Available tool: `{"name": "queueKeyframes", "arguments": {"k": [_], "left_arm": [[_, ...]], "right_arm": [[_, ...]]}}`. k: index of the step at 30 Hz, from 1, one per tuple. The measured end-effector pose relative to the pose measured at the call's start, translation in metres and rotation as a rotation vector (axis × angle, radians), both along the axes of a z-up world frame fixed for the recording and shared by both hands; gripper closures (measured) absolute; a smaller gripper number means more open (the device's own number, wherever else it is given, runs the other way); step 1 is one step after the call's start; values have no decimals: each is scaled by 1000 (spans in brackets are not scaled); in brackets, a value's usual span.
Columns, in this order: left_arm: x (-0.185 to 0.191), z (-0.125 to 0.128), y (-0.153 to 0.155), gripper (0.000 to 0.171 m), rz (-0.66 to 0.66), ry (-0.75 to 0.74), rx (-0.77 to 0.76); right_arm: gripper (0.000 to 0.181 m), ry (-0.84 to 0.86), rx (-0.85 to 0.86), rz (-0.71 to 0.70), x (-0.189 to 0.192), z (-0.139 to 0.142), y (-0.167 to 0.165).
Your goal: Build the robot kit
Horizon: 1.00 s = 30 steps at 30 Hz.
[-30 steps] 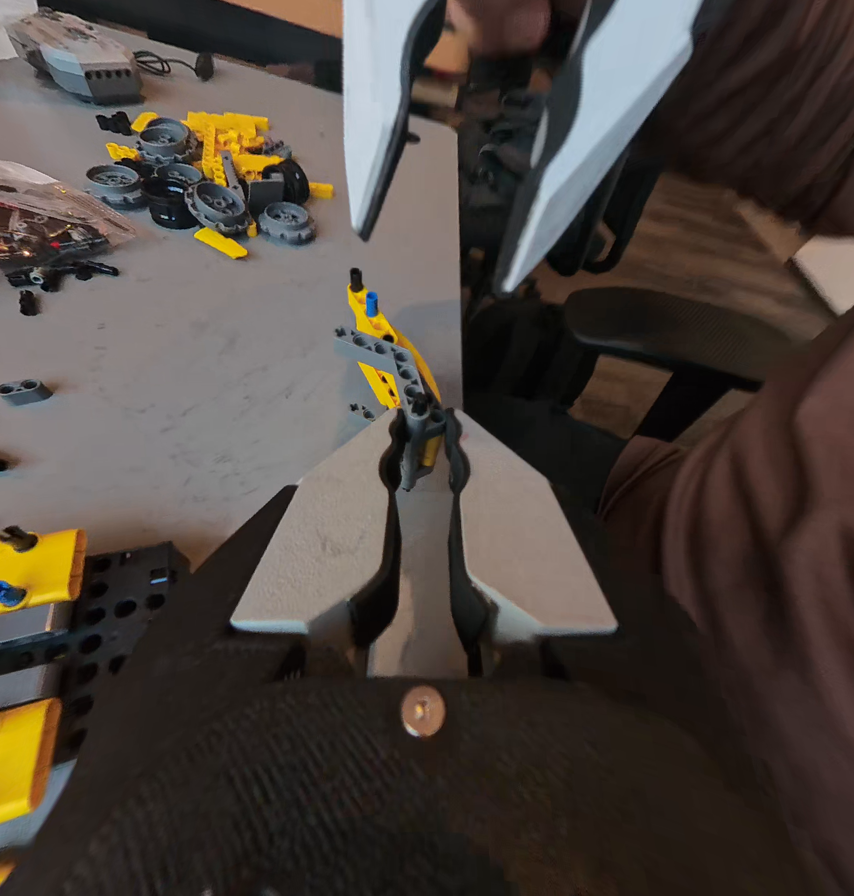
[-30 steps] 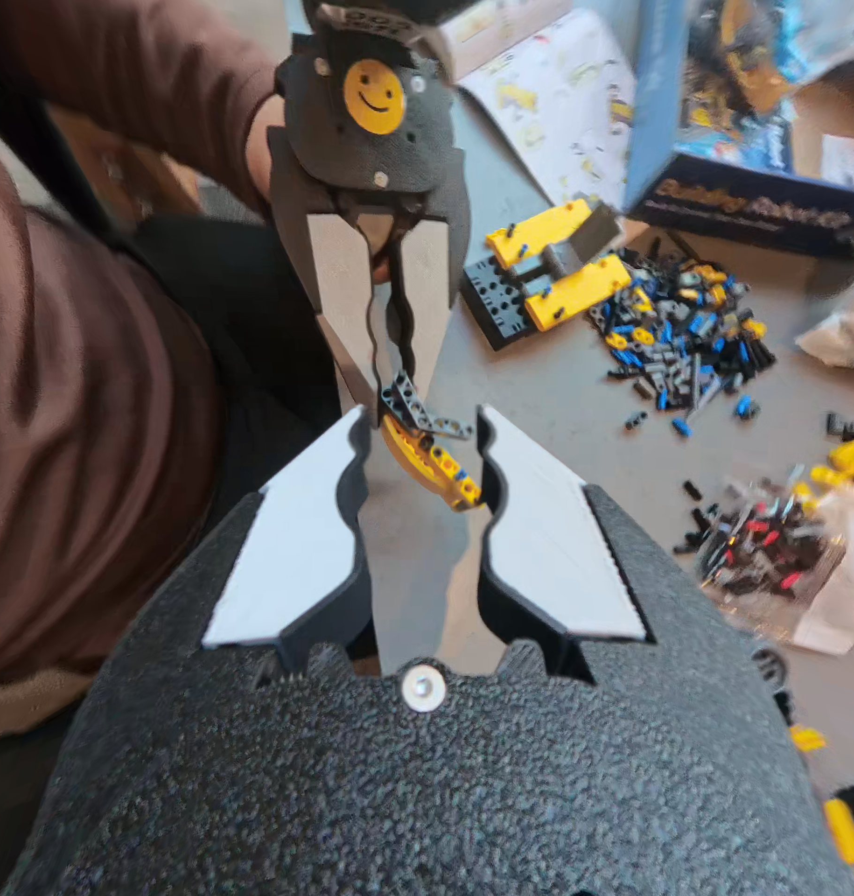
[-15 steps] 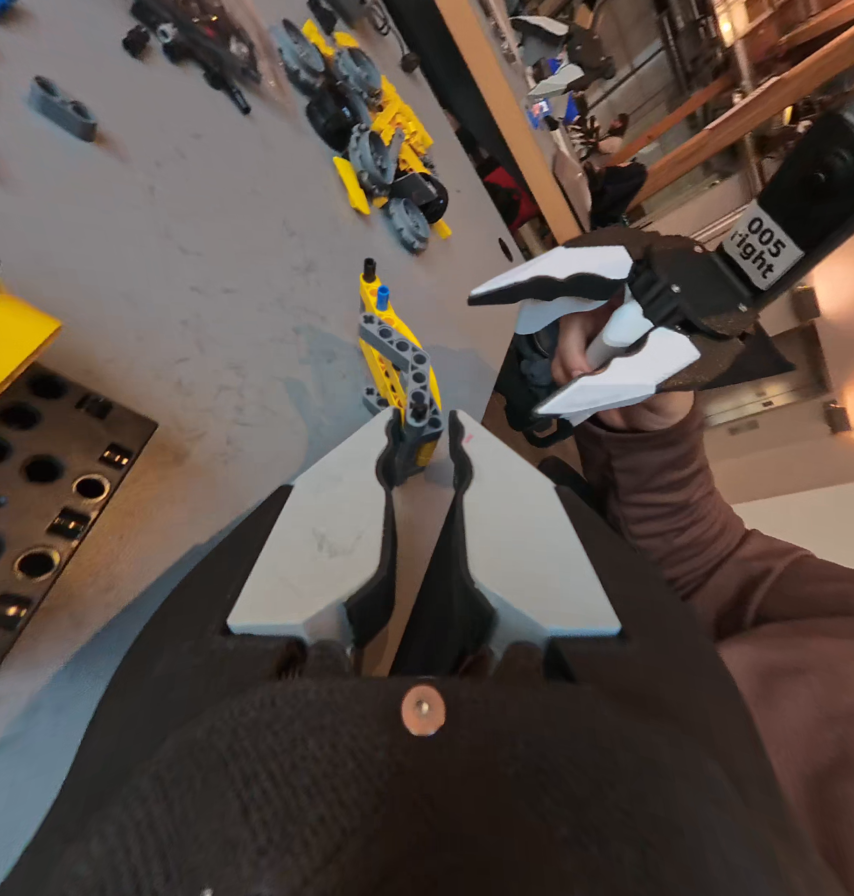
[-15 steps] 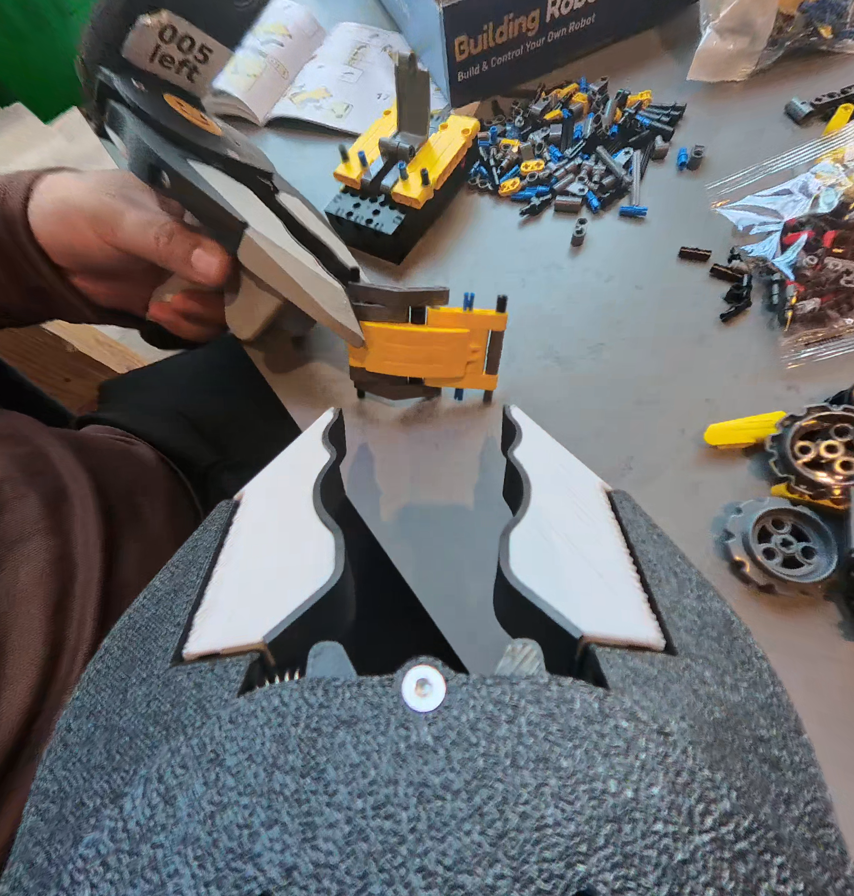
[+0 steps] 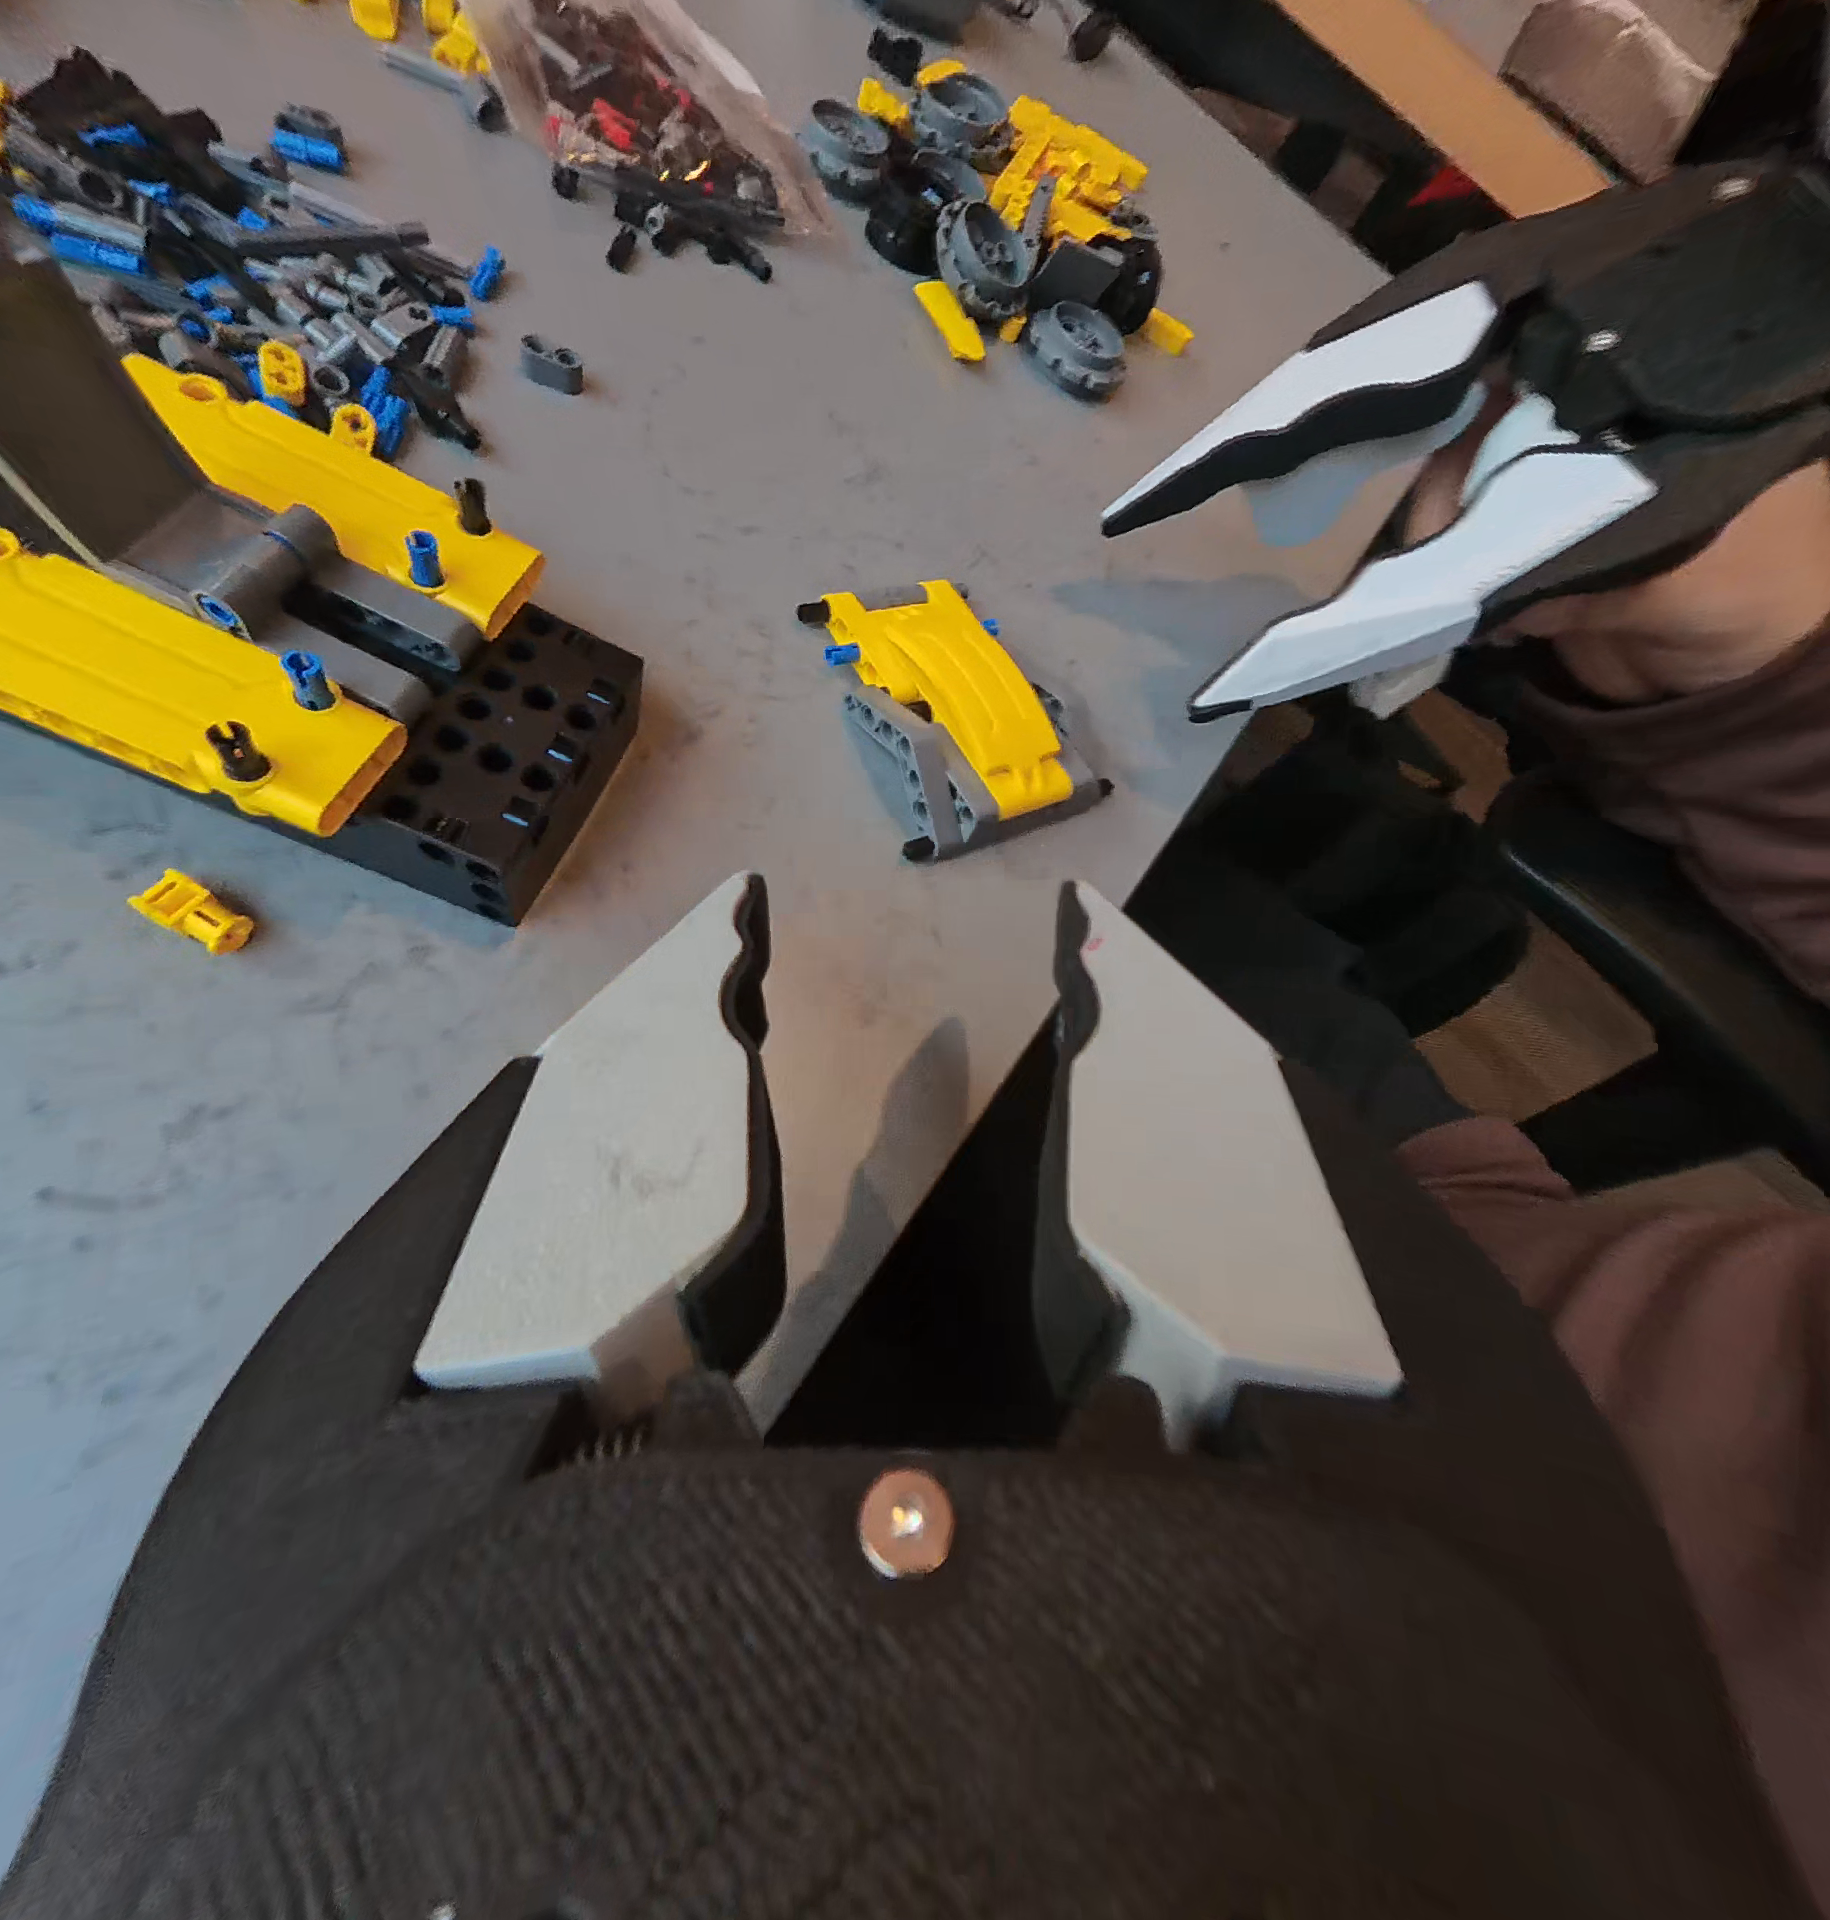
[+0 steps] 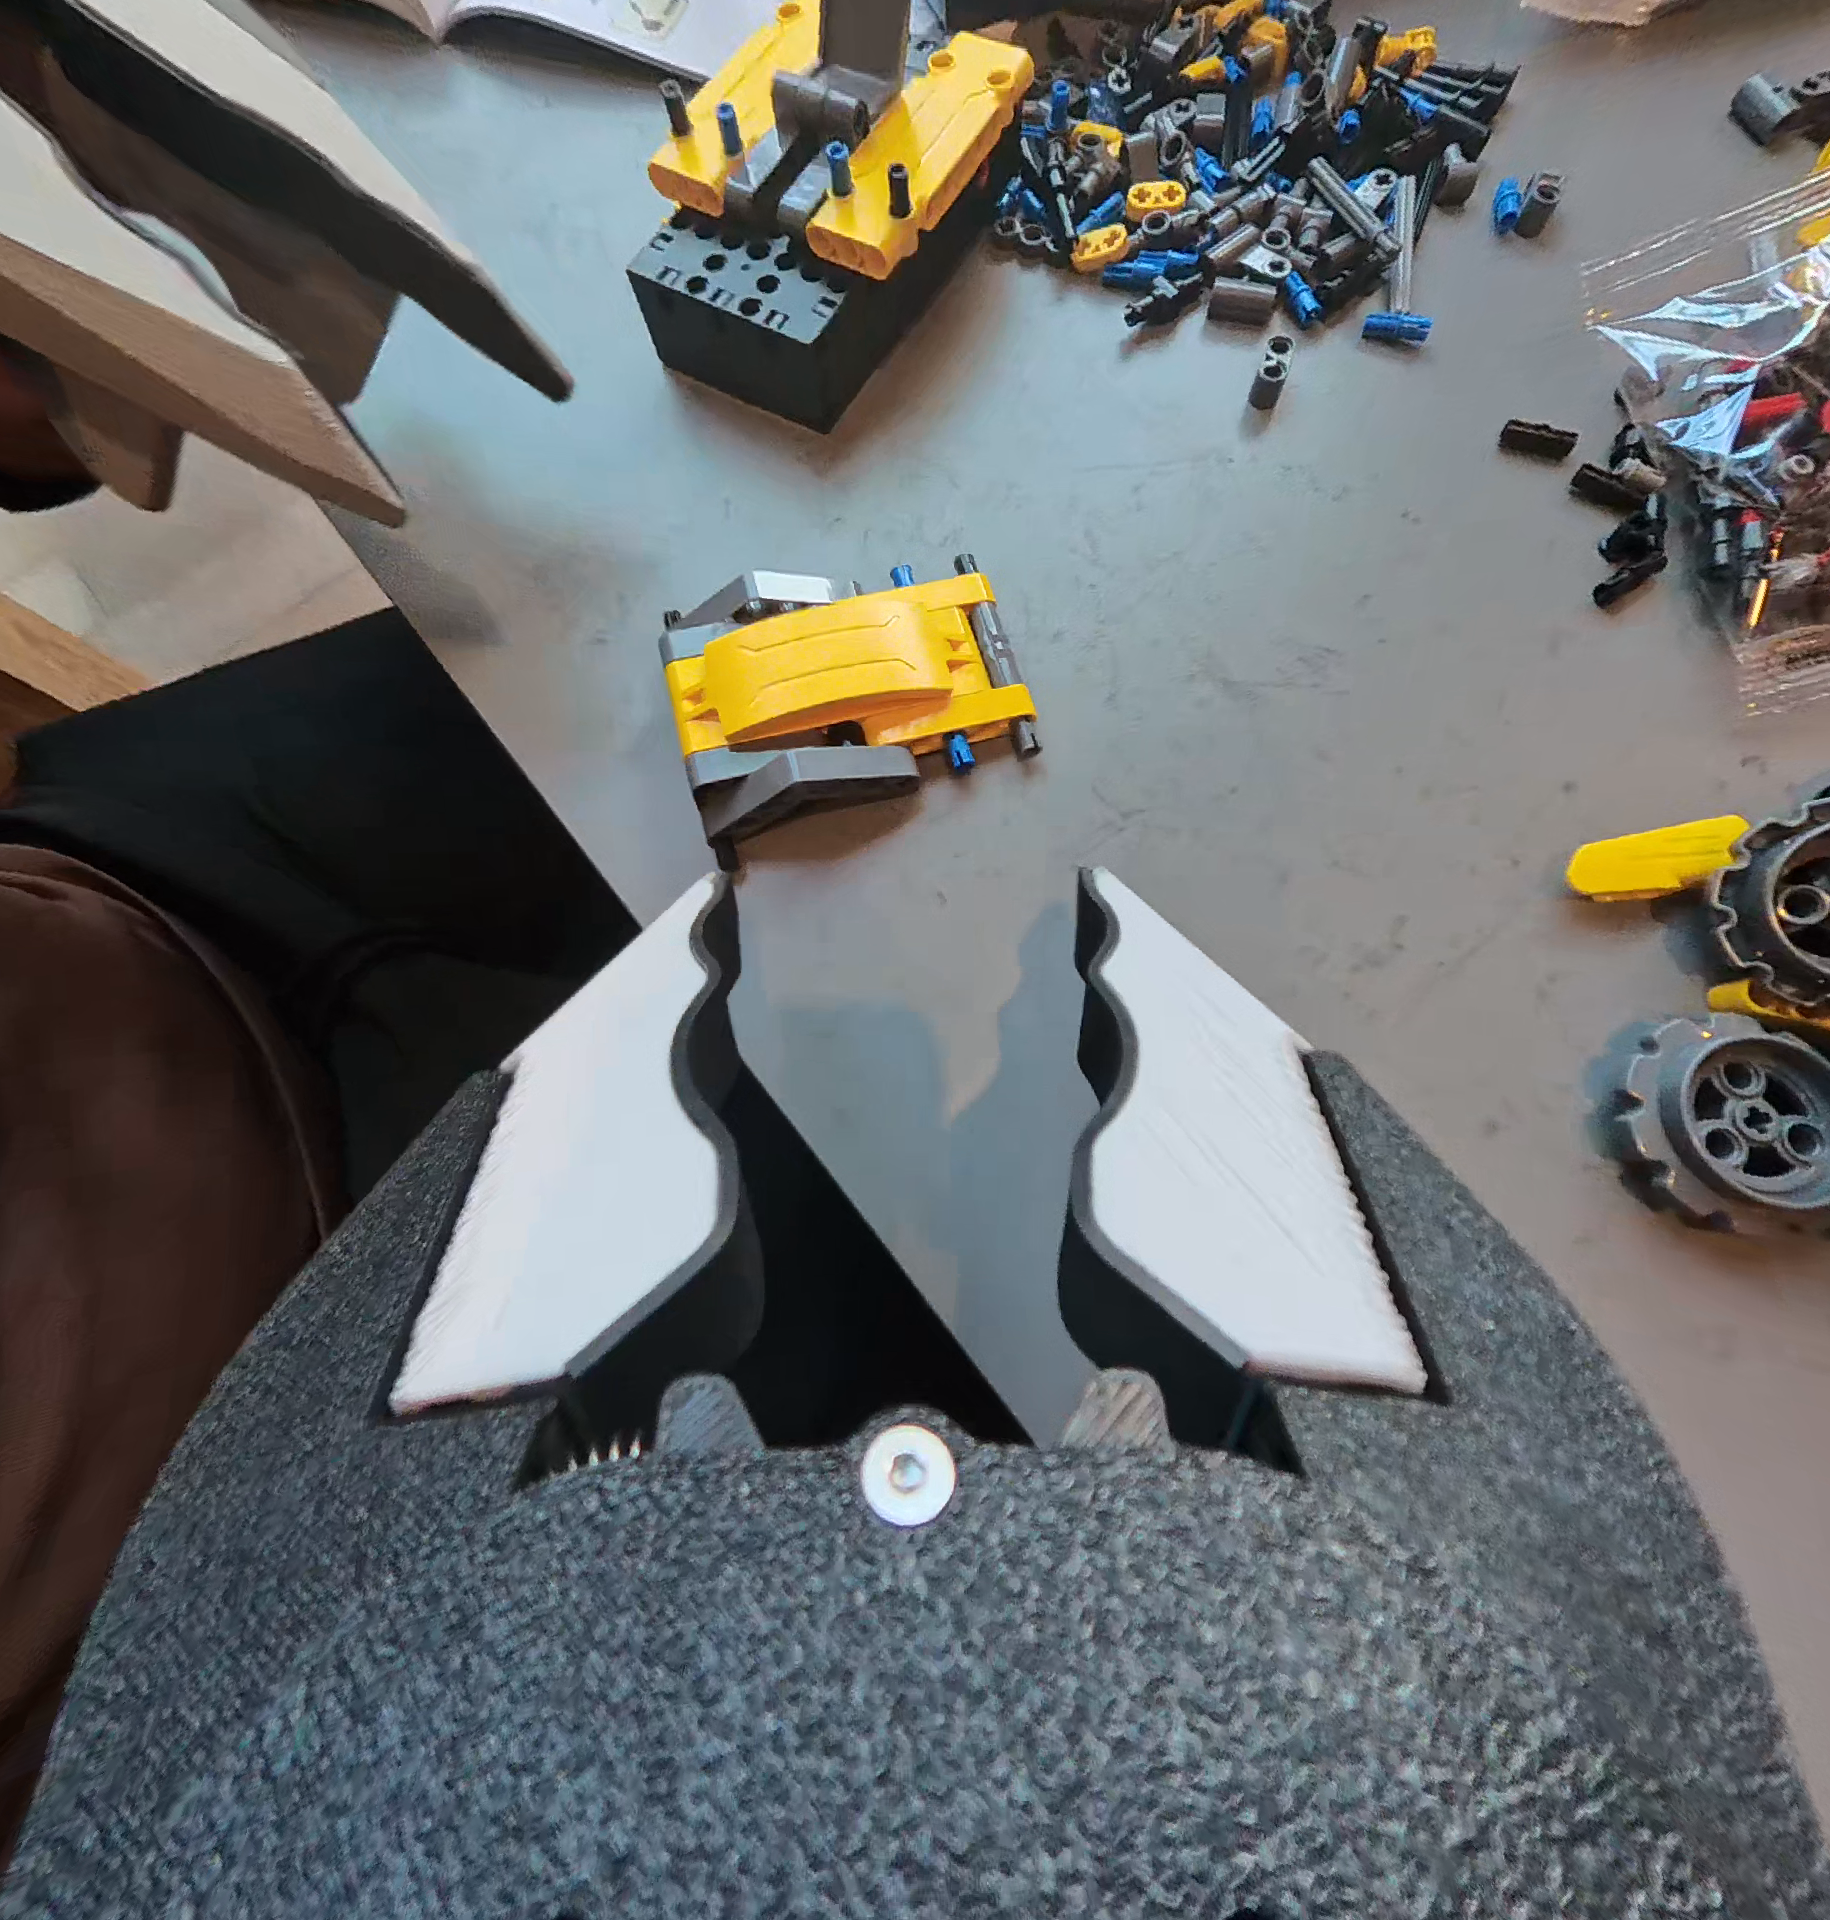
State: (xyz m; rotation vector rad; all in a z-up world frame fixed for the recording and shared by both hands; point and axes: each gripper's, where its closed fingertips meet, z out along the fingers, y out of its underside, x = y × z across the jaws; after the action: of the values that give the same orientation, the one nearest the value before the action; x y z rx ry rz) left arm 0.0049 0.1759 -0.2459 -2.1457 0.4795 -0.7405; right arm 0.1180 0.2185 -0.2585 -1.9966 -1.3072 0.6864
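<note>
A small yellow and grey brick assembly [image 5: 952,717] lies flat on the grey table [image 5: 682,436] near its edge; it also shows in the right wrist view [image 6: 849,686]. My left gripper [image 5: 909,896] is open and empty, a short way back from the assembly. My right gripper [image 6: 903,883] is open and empty, just behind the assembly. The right gripper shows in the left wrist view [image 5: 1150,613] to the right of the assembly. The left gripper shows in the right wrist view [image 6: 480,452] at the upper left.
A larger build of yellow panels on a black block [image 5: 267,644] stands to the left [image 6: 838,208]. A heap of small blue, grey and black pieces [image 6: 1264,177], a clear bag of parts [image 6: 1763,436] and grey wheels [image 6: 1763,1122] lie around. A person's brown sleeve [image 5: 1721,727] is at the right.
My left gripper has opened and let go of the yellow and grey assembly, which now lies flat on the table. Both grippers have drawn back from it.
</note>
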Motion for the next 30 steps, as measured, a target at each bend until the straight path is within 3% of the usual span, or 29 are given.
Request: {"name": "queueKeyframes", "arguments": {"k": [2,5,7,12,15,19,27,30], "left_arm": [[1,10,-13,117,-56,-60,27],[15,18,-49,119,-249,-141,53],[25,12,-74,120,-371,-130,87],[54,-5,-109,132,-473,-197,169],[62,-11,-115,132,-529,-205,136],[57,-28,-111,133,-571,-97,148],[52,-24,-113,136,-595,-75,208],[53,-27,-116,138,-609,-59,211]], "right_arm": [[116,45,5,31,-7,6,-7],[114,75,85,85,-21,15,-16],[112,74,142,114,-33,19,-22],[111,12,222,106,-62,15,-19],[119,-96,254,56,-63,3,-2],[123,-145,319,-66,-51,2,29],[125,169,351,-190,-39,43,61],[137,219,437,-223,-28,60,68]]}}
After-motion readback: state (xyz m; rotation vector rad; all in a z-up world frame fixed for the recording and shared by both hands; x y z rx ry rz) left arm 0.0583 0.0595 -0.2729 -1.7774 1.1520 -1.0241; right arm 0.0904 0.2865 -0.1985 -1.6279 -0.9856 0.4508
